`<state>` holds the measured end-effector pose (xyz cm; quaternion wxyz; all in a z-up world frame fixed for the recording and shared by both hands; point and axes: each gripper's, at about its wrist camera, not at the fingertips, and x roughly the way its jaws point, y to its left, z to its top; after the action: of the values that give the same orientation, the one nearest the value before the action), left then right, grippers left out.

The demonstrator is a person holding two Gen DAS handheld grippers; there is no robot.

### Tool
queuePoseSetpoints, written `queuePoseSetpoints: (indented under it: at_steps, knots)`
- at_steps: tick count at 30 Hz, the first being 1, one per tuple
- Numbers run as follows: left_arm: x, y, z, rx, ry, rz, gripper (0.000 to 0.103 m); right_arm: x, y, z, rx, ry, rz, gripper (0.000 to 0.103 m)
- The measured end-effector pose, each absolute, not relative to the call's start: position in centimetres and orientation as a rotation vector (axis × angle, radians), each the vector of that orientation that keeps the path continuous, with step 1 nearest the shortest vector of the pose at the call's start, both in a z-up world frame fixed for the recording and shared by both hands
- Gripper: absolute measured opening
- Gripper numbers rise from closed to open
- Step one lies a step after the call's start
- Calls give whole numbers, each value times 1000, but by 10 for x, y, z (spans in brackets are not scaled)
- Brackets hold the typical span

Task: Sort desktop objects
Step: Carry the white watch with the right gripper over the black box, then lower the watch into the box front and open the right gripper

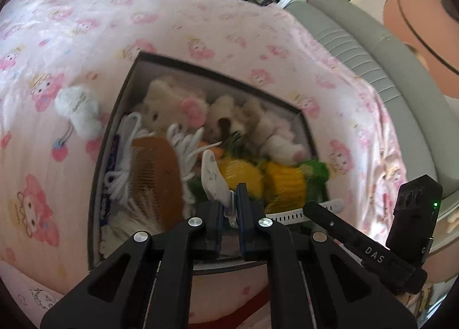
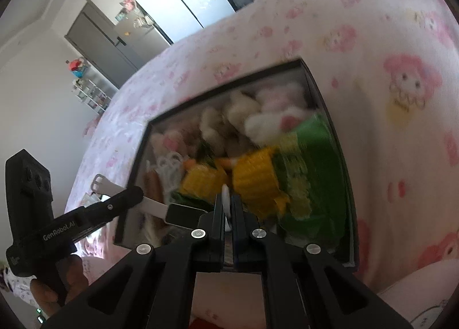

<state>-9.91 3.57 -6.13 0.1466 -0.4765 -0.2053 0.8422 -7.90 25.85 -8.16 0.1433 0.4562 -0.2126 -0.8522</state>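
Observation:
A white-strapped smartwatch is held between both grippers over the near edge of a dark open box (image 1: 120,105) on a pink printed cloth. My left gripper (image 1: 231,208) is shut on one white strap (image 1: 213,178). My right gripper (image 2: 228,211) is shut on the other strap (image 2: 225,195); that strap also shows in the left wrist view (image 1: 289,215). The watch's black face (image 2: 183,215) and buckle end (image 2: 100,184) show in the right wrist view. The box (image 2: 348,185) holds plush bears (image 1: 169,105), toy corn (image 1: 284,182), a brown comb (image 1: 156,176) and white laces (image 1: 183,139).
A white fluffy keychain toy (image 1: 79,112) lies on the cloth left of the box. A grey cushioned seat (image 1: 373,50) runs along the right. A grey cabinet (image 2: 109,42) and shelves (image 2: 91,93) stand far off by the wall.

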Motion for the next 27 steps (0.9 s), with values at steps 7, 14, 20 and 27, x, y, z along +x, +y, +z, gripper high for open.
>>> queuePoseSetpoints:
  at_steps: [7,14,20,27]
  knots:
    - [-97,28,-74,-1433,-585,2435,7,-83,267,-97,1359,-667,-2443,3]
    - [-96,26,-80,-1510,-561,2446,21,-80,274,-99,1402,-668,-2495,12]
    - [-91,17,-63,-1480,-515,2521,43,-62,285,-69,1241,-633,-2688,35]
    - [-91,33,-46,-1373,-378,2622,30,-76,258,-53,1184,-373,-2624,35]
